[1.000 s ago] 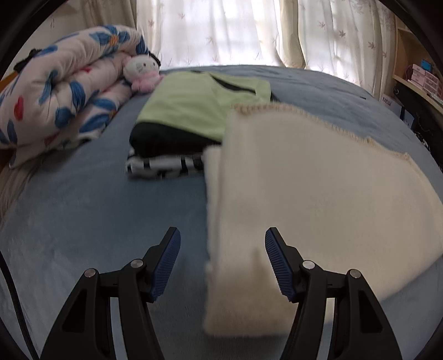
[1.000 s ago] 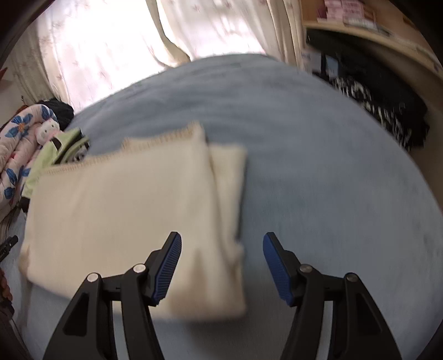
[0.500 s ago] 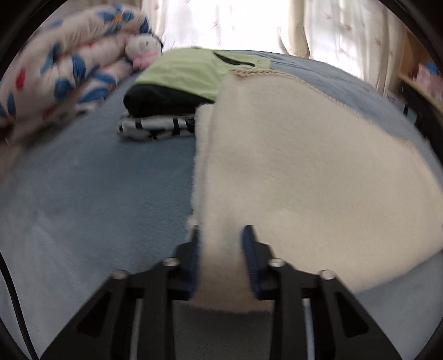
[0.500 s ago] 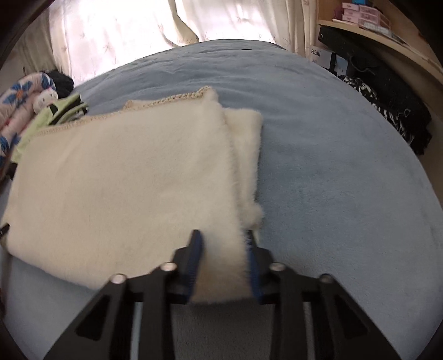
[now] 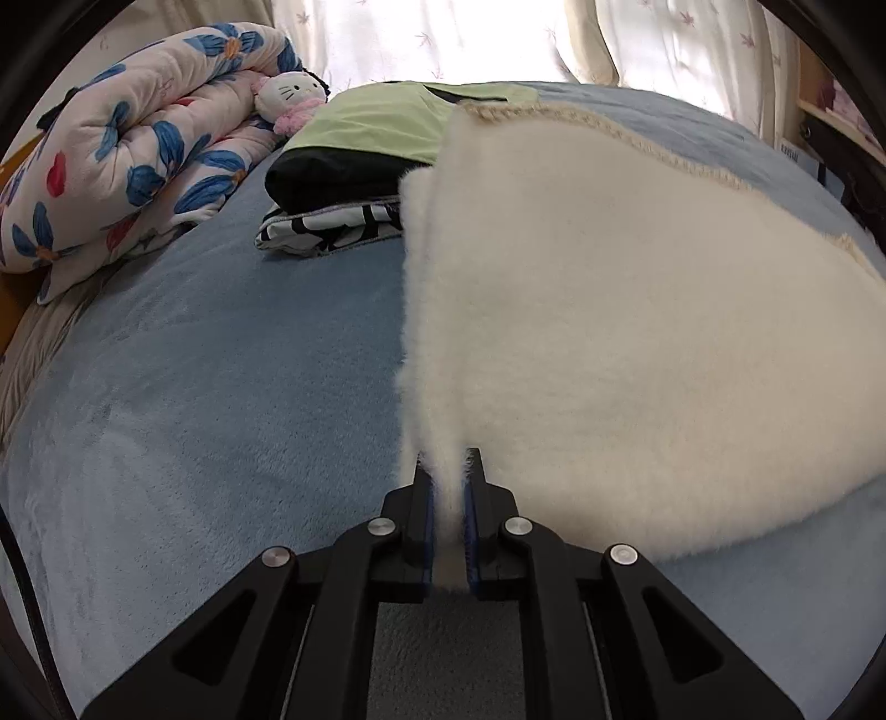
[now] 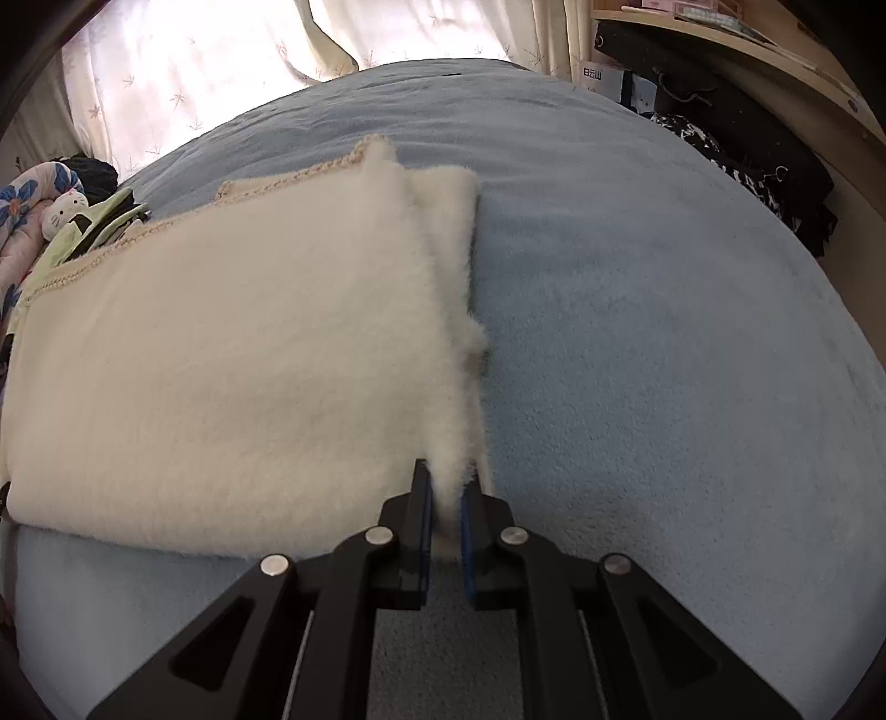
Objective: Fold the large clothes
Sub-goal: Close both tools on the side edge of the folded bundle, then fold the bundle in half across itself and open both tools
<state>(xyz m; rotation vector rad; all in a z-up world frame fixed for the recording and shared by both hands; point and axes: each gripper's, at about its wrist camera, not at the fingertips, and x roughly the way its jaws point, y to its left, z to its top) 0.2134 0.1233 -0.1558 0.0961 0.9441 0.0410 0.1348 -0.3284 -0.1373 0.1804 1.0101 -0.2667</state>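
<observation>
While your left tongs (image 5: 447, 498) point down at the bed (image 5: 210, 399), you've got them pinched tight on the near left corner of the cream fleece blanket (image 5: 637, 343), with a ridge of pile squeezed up between the blue pads (image 5: 425, 518). That blanket lies folded on the blue bedspread, stretching away to the right, its stitched hem (image 5: 626, 135) running along the far edge. Beyond it sits a stack of folded clothes: a light green garment (image 5: 382, 124) on top, a black one (image 5: 338, 177) under it, a black-and-white patterned piece (image 5: 332, 230) at the bottom. The blanket's far left edge overlaps that stack. Further left, a rolled floral quilt (image 5: 138, 144) with a small white plush toy (image 5: 290, 97) tucked against it, and curtains (image 5: 470, 39) behind.

Over to your right view: your right tongs (image 6: 446, 501) have just been closing, and now they clamp the near right corner of the same blanket (image 6: 232, 354), fleece bunched between the pads (image 6: 423, 515). From here the blanket spreads to the left, a lower layer (image 6: 448, 216) peeking out along the right edge. Bare bedspread (image 6: 664, 343) lies to the right, dark clothing (image 6: 747, 149) heaped beside a shelf (image 6: 720, 33).
</observation>
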